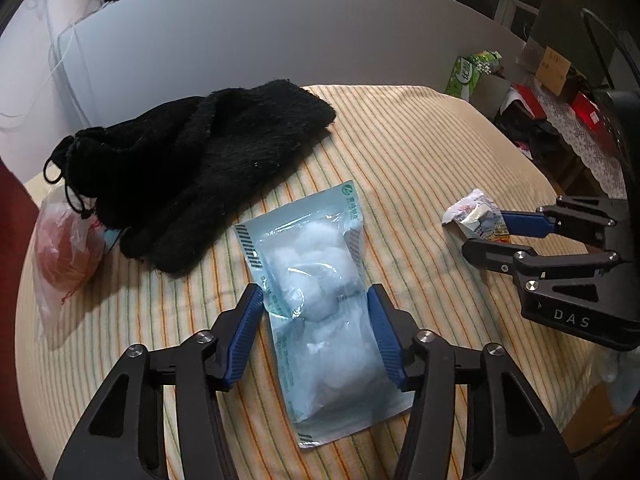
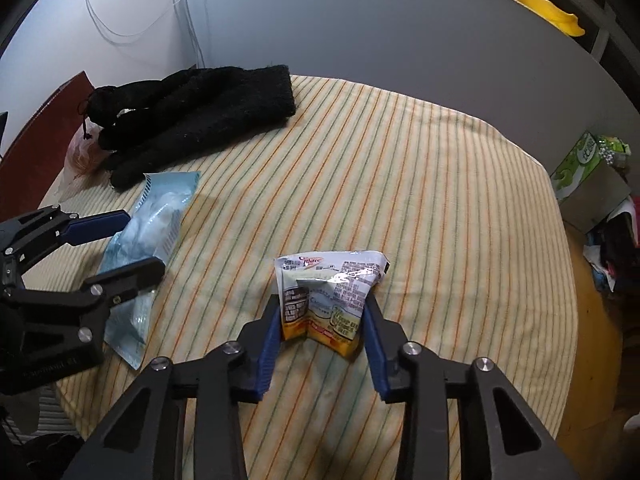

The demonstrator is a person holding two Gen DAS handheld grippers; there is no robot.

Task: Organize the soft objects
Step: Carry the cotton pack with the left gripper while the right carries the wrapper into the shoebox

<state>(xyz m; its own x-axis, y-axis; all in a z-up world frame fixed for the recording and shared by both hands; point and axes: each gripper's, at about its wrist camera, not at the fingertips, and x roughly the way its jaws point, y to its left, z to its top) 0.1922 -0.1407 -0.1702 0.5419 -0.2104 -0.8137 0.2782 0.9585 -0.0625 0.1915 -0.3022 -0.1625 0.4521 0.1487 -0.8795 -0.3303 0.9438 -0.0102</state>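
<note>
Left gripper (image 1: 315,300): blue pads pressing both sides of pale blue plastic pouch of white cotton balls (image 1: 316,280), pouch lying on striped yellow cloth (image 1: 420,152).
Right gripper (image 2: 322,312): pinching crumpled silver-and-yellow foil sachet (image 2: 328,292), sachet buckling between pads, sitting mid-cloth.
Surroundings: black knitted gloves (image 1: 224,160) lying beyond pouch; clear bag of red thread (image 1: 66,256) resting at cloth's left edge.

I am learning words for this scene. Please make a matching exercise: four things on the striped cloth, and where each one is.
Things:
1. cotton pack
2. snack packet
3. black gloves
4. red thread bag

Places:
A. far left edge of the cloth
B. between the left gripper's fingers
C. back left, beside the black pouch
D. between the right gripper's fingers

Pairs: 1-B, 2-D, 3-C, 4-A
</note>
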